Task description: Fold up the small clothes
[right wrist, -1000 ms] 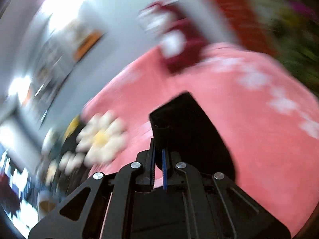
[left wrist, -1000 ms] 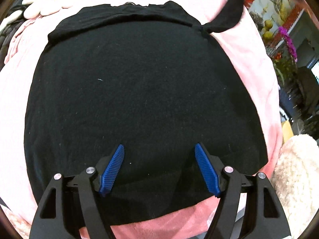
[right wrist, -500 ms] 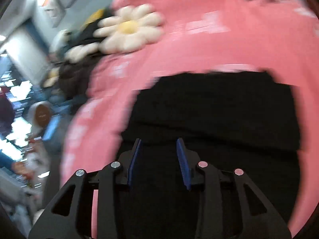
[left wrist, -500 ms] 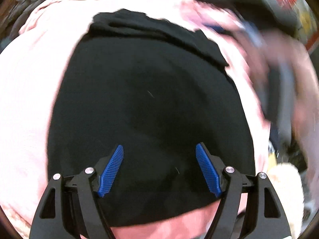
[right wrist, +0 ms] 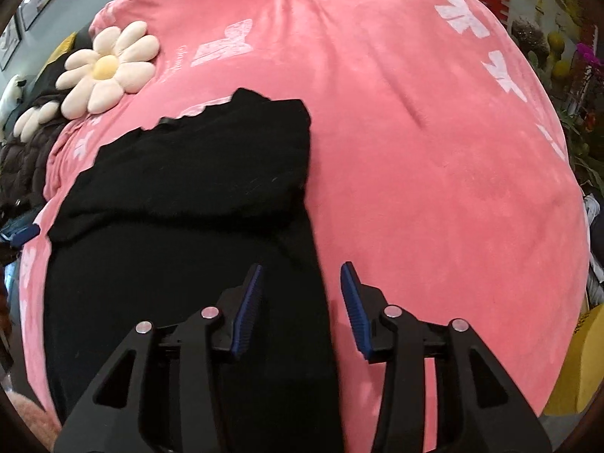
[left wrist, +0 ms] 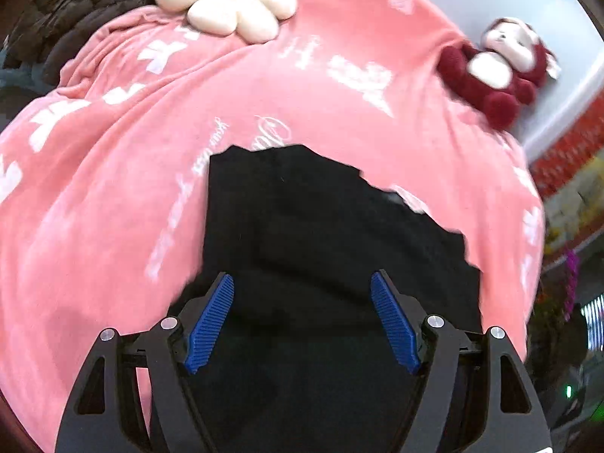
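A black garment (left wrist: 321,249) lies on a pink blanket (left wrist: 113,188), with one part folded over the rest (right wrist: 211,173). My left gripper (left wrist: 302,283) is open and empty, hovering over the garment's near part. My right gripper (right wrist: 300,275) is open and empty above the garment's right edge, its left finger over black cloth and its right finger over pink blanket (right wrist: 434,188).
A cream flower-shaped cushion (left wrist: 230,0) (right wrist: 105,68) lies at the blanket's far left next to a dark quilted jacket (left wrist: 75,22). A red-and-white plush doll (left wrist: 502,71) sits at the far right. Plants (right wrist: 573,60) stand beyond the blanket's right edge.
My right gripper opened and let go of the black cloth it was holding, which now lies folded over the garment. Both grippers have pulled back, showing more of the blanket.
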The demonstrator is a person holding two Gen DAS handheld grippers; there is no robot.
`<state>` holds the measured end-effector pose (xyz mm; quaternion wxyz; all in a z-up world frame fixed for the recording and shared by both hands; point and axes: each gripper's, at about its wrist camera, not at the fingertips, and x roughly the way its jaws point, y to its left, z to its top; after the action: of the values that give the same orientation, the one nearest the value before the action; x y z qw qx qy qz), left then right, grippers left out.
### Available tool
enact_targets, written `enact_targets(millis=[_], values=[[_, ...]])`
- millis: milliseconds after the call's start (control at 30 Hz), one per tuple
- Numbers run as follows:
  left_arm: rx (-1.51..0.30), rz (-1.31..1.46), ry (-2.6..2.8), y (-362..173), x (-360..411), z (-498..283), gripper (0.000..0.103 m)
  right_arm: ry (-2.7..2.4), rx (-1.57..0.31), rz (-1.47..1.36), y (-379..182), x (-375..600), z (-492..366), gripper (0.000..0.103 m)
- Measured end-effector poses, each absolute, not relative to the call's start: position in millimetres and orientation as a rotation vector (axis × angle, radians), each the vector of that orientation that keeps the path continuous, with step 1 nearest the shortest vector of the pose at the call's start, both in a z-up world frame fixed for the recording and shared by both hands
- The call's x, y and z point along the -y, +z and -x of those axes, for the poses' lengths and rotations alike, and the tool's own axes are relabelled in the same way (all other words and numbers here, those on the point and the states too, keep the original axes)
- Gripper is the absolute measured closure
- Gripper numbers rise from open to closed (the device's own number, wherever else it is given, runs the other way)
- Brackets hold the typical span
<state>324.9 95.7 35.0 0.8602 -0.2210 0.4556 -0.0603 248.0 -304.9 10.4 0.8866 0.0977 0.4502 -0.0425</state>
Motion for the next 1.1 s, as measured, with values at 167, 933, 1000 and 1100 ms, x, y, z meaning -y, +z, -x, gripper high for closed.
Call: enact_targets(millis=[167,933,1000,1100], values=[[-1.033,0.522,-0.093,4,-89,-361,0.039,-0.063,-0.941,-0.212,0,305,-271,0.060],[-0.961,0.304,0.031,5,-109,-347,0.091,-0.140,-0.932,-0.342,3,333,-272,0.067],[-0.952,0.322,0.012,11,-114,-341,0.091,-0.091,-0.898,-0.417,19,341,-283,0.066],[-0.941,0.301,0.015,17,-115,-340,0.091,-0.082,-0.891,-0.408,27,339,-318,0.065]])
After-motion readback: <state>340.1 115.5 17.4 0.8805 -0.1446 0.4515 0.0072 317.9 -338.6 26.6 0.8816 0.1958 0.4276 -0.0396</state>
